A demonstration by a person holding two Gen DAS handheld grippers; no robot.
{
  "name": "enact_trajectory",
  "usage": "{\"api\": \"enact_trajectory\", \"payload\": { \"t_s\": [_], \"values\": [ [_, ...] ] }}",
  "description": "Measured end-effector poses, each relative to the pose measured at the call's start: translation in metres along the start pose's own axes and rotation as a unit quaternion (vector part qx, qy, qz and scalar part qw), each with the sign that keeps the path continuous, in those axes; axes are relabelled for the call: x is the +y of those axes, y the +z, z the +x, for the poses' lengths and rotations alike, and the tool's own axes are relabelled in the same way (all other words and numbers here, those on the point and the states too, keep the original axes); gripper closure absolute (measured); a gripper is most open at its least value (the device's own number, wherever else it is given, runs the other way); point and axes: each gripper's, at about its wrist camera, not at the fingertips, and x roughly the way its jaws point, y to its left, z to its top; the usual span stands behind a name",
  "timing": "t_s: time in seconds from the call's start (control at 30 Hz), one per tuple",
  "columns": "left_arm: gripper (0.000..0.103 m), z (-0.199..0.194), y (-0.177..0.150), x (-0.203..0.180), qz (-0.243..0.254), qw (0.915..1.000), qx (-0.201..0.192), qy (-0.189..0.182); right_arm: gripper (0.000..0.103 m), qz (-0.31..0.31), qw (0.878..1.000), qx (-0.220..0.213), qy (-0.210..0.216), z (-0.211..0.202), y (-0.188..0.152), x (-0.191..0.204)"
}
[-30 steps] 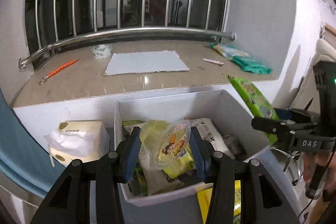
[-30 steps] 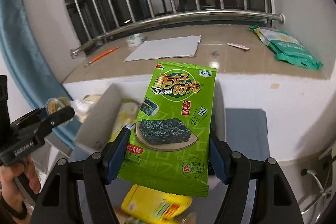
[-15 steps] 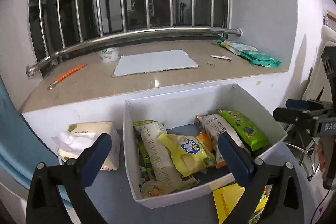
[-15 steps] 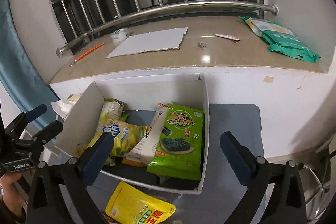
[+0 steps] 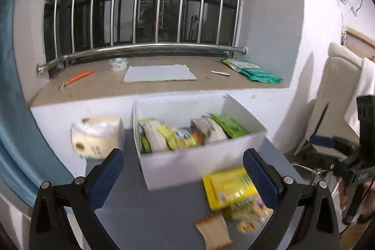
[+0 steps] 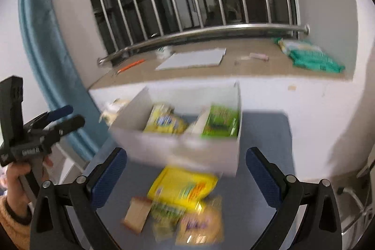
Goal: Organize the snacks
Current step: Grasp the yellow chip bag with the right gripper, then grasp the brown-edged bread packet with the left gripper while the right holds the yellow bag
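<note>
A white cardboard box (image 5: 196,163) (image 6: 168,149) stands on the grey table and holds several snack packs, among them a green seaweed pack (image 5: 228,125) (image 6: 221,121) and a yellow pack (image 5: 178,138) (image 6: 165,122). In front of the box lie a yellow bag (image 5: 228,188) (image 6: 185,186), a slice of bread (image 5: 214,230) (image 6: 137,213) and more small packs (image 6: 199,226). My left gripper (image 5: 182,176) stands open and empty, short of the box. My right gripper (image 6: 186,176) is open and empty too, above the loose snacks.
A tissue pack (image 5: 98,136) sits left of the box. Behind it a stone window sill (image 5: 100,88) carries a grey sheet (image 5: 159,73), an orange tool (image 5: 78,79) and green packets (image 5: 253,70). A blue curtain (image 6: 46,62) hangs left, a chair (image 5: 332,109) stands right.
Both grippers opened and dropped their loads into the box: the left a jelly cup, the right the green seaweed pack. Both then pulled back, bringing the loose snacks before the box into view.
</note>
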Motion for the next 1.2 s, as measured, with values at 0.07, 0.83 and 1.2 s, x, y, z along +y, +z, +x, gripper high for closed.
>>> {"api": "enact_trajectory", "payload": {
  "t_s": [0.07, 0.83, 1.2],
  "values": [
    [0.000, -0.011, -0.019, -0.005, -0.005, 0.9999, 0.006, -0.009, 0.000, 0.013, 1.000, 0.002, 0.013, -0.009, -0.024, 0.002],
    [0.000, -0.048, -0.130, -0.002, -0.074, 0.9948, 0.047, -0.051, 0.000, 0.049, 0.990, 0.135, 0.010, 0.131, -0.063, -0.026],
    [0.000, -0.032, -0.140, -0.007, -0.075, 0.9929, 0.071, -0.059, 0.055, 0.048, 0.985, 0.133, 0.097, 0.149, -0.058, -0.039]
  ]
}}
